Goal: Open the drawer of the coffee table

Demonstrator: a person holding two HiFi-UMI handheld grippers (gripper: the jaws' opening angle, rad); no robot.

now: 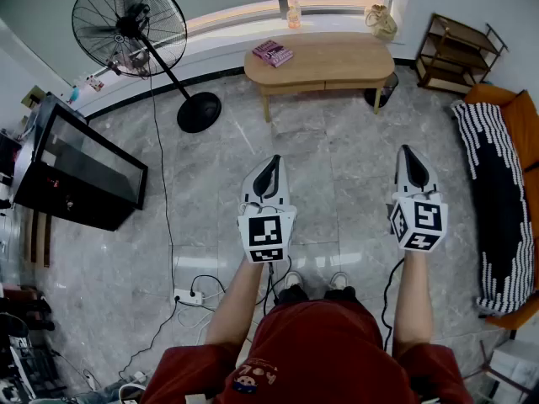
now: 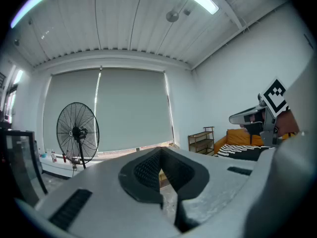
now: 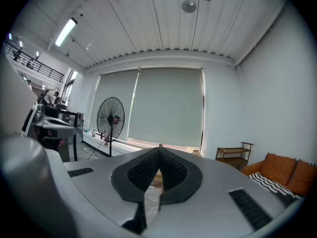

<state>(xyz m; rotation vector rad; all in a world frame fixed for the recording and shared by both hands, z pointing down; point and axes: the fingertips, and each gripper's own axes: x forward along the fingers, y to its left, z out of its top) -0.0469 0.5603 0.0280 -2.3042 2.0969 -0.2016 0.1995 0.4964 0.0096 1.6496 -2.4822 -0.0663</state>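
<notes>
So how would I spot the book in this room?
Look at the far side of the room, below the long window ledge, for the pale wooden coffee table with rounded ends. The book lies flat at its left end. It is pinkish purple and the only thing on the tabletop; the bottle stands on the ledge behind.

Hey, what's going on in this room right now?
A person stands holding a gripper in each hand, both aimed toward the wooden coffee table across the room. The left gripper and right gripper have their jaws together with nothing between them. The table is well ahead of them, so neither gripper has reached it yet.
</notes>
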